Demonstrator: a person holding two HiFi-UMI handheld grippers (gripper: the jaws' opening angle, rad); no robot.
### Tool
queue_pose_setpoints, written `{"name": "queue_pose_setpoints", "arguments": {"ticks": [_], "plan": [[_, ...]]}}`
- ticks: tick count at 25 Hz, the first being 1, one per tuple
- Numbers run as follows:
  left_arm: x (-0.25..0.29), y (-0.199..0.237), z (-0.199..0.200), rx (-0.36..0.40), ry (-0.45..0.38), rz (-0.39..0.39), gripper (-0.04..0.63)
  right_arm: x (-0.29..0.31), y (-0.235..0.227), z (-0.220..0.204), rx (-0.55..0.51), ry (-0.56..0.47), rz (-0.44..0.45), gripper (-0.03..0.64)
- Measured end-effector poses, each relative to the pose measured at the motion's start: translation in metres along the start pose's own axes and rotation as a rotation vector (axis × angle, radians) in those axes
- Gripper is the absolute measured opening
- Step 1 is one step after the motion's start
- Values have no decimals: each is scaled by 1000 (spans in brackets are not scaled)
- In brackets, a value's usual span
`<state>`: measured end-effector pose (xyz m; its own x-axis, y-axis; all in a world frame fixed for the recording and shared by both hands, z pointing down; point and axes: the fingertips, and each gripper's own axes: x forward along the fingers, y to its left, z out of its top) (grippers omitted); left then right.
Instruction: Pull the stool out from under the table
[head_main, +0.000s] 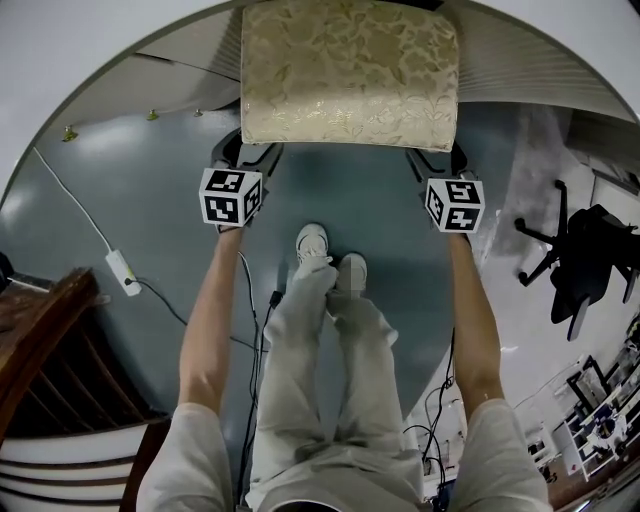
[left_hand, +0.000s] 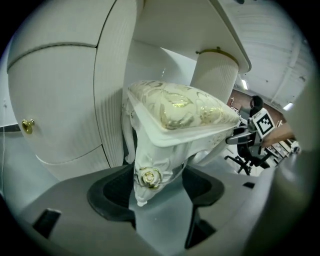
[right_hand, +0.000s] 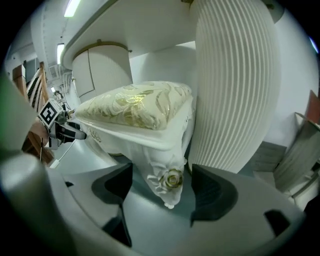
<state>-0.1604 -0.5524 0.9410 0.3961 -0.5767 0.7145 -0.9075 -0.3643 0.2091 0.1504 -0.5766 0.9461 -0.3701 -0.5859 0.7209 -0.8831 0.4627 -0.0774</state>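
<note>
The stool (head_main: 350, 70) is white and carved, with a gold-patterned cushion, and stands at the top of the head view, its far side under the white table's edge (head_main: 520, 60). My left gripper (head_main: 248, 158) is at the stool's front left corner. In the left gripper view the rose-carved corner leg (left_hand: 147, 175) stands between the open jaws of the left gripper (left_hand: 155, 192), close to the left pad. My right gripper (head_main: 438, 165) is at the front right corner, and the other corner leg (right_hand: 170, 177) sits between the jaws of the right gripper (right_hand: 162, 192) with a gap on each side.
A ribbed white table pedestal (right_hand: 235, 85) rises just right of the stool. A curved cabinet door with a gold knob (left_hand: 27, 126) is at the left. A black office chair (head_main: 585, 265), dark wooden furniture (head_main: 50, 340) and a power strip with cable (head_main: 122, 272) flank the person's feet (head_main: 330, 265).
</note>
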Motion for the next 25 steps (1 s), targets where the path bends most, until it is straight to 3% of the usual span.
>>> {"name": "queue_pose_setpoints", "arguments": {"ticks": [9, 25], "plan": [[12, 6, -1, 27, -15, -31, 293, 21, 10, 4, -57, -29, 12, 337], [-4, 2, -19, 80, -14, -20, 288, 3, 23, -15, -51, -4, 15, 330]]}}
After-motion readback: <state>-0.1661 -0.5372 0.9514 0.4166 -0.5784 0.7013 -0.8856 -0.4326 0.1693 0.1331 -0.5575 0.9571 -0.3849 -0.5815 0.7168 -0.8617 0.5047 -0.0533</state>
